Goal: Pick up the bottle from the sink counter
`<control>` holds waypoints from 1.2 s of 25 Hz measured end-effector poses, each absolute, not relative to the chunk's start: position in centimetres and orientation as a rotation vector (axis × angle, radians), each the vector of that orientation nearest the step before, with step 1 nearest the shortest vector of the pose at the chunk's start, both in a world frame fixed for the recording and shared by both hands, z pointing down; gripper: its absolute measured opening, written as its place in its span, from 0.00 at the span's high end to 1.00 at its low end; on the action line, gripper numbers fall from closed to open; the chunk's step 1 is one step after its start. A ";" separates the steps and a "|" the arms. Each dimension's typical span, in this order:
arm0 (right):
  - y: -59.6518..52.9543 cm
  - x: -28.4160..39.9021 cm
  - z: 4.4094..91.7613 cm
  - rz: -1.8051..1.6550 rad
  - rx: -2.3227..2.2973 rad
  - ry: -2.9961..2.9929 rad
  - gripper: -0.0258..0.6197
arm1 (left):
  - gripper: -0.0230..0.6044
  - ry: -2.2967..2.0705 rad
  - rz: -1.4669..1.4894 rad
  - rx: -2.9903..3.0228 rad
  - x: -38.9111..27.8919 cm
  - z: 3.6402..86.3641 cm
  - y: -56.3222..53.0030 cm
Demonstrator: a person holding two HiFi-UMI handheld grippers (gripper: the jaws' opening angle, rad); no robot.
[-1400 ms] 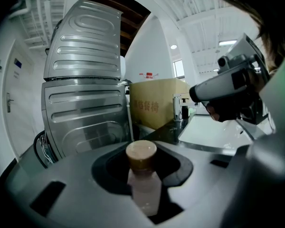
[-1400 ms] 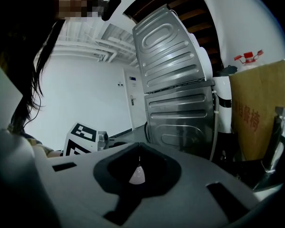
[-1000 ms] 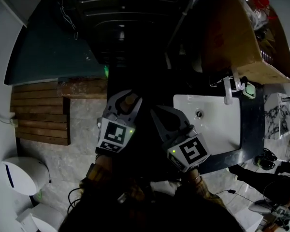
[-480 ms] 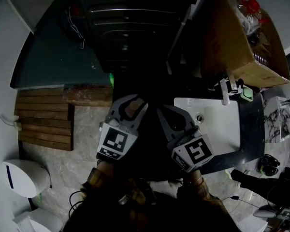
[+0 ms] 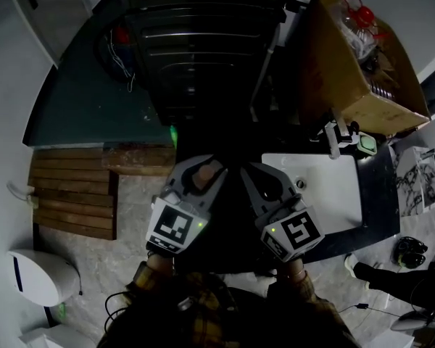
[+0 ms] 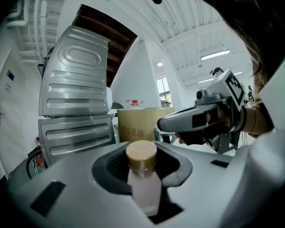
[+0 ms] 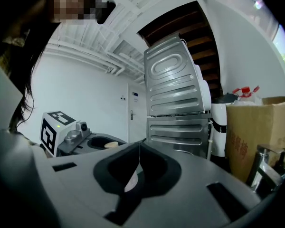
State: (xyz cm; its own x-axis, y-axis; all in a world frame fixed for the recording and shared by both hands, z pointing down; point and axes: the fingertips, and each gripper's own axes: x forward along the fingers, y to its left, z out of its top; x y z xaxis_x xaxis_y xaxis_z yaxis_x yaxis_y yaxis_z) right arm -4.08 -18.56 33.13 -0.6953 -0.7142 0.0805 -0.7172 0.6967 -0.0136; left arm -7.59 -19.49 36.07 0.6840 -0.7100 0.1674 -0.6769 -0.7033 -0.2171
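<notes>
A small pale bottle (image 6: 145, 186) with a tan cap (image 6: 141, 155) stands upright between the jaws of my left gripper (image 6: 143, 169), which is shut on it. In the head view the cap (image 5: 204, 172) shows at the tip of the left gripper (image 5: 200, 177), held in the air left of the white sink (image 5: 332, 194). My right gripper (image 5: 264, 183) hangs beside it, shut with nothing between its jaws; in its own view the tips (image 7: 139, 156) meet in a thin line. The bottle's lower part is hidden by the jaws.
A ribbed metal appliance (image 5: 196, 42) stands ahead. A cardboard box (image 5: 348, 64) with red-capped bottles sits at the right, above a faucet (image 5: 334, 138) and a green soap dish (image 5: 367, 145). Wooden slats (image 5: 72, 194) and a white bin (image 5: 40, 275) lie at the left.
Both grippers have risen toward the head camera side by side. The left one still holds the bottle; the right one stays shut and empty.
</notes>
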 end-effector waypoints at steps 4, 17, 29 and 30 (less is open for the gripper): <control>-17.8 -4.2 32.2 0.026 1.188 -2.843 0.93 | 0.78 1.150 -0.338 -2.748 -7.9 34.5 -17.8; -16.5 -5.2 30.9 -0.065 1.123 -2.861 0.93 | 0.78 1.200 -0.226 -2.691 -9.6 31.1 -14.4; -16.1 -4.7 30.9 -0.069 1.136 -2.865 0.93 | 0.78 1.190 -0.222 -2.697 -9.4 31.7 -12.8; -16.1 -4.7 31.0 -0.057 1.140 -2.863 0.93 | 0.78 1.188 -0.225 -2.700 -9.4 31.7 -12.8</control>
